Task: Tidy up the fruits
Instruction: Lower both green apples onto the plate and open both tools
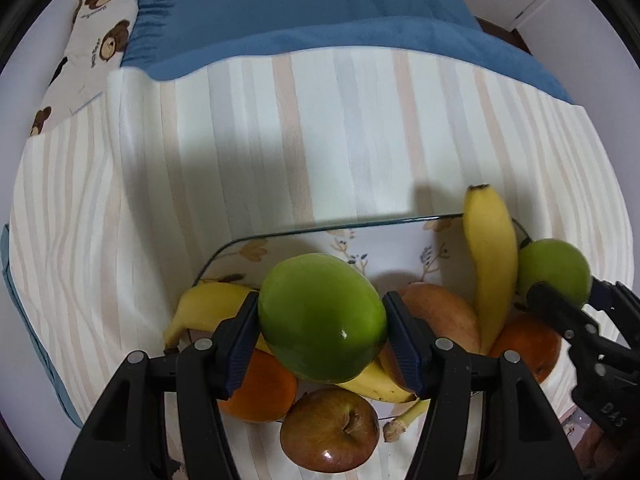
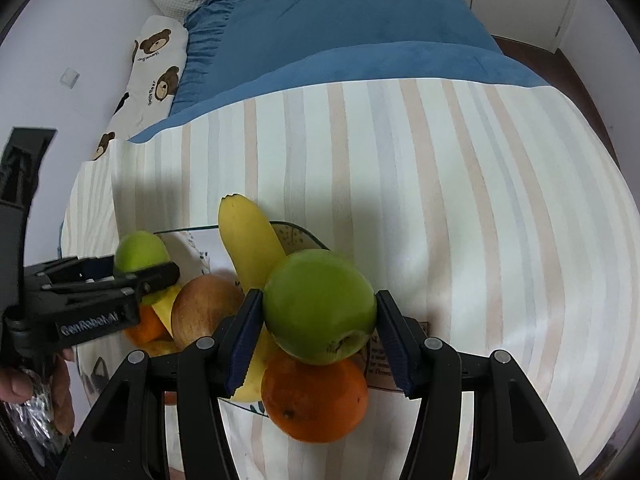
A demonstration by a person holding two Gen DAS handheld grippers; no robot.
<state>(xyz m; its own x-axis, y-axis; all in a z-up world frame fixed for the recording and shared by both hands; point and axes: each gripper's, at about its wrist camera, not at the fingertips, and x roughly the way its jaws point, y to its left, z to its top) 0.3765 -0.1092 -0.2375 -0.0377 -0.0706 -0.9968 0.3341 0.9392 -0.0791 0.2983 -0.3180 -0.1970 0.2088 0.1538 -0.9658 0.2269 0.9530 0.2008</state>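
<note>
My left gripper (image 1: 322,310) is shut on a green apple (image 1: 320,320), pads pressed on both its sides, above a flowered glass plate (image 1: 320,227). The plate carries bananas (image 1: 490,264), an orange (image 1: 260,392) and reddish apples (image 1: 440,316); another red apple (image 1: 330,430) sits at its near edge. My right gripper (image 2: 319,312) is shut on a second green apple (image 2: 320,306) over an orange (image 2: 314,398) and a banana (image 2: 250,240) on the plate (image 2: 298,230). Each wrist view shows the other gripper (image 1: 568,290) (image 2: 140,267) with its apple (image 1: 554,268) (image 2: 140,252).
The plate rests on a bed with a striped sheet (image 2: 460,200). A blue blanket (image 2: 340,40) and a bear-print pillow (image 2: 156,68) lie at the far end, against a white wall. A person's hand (image 2: 16,384) holds the left gripper's handle.
</note>
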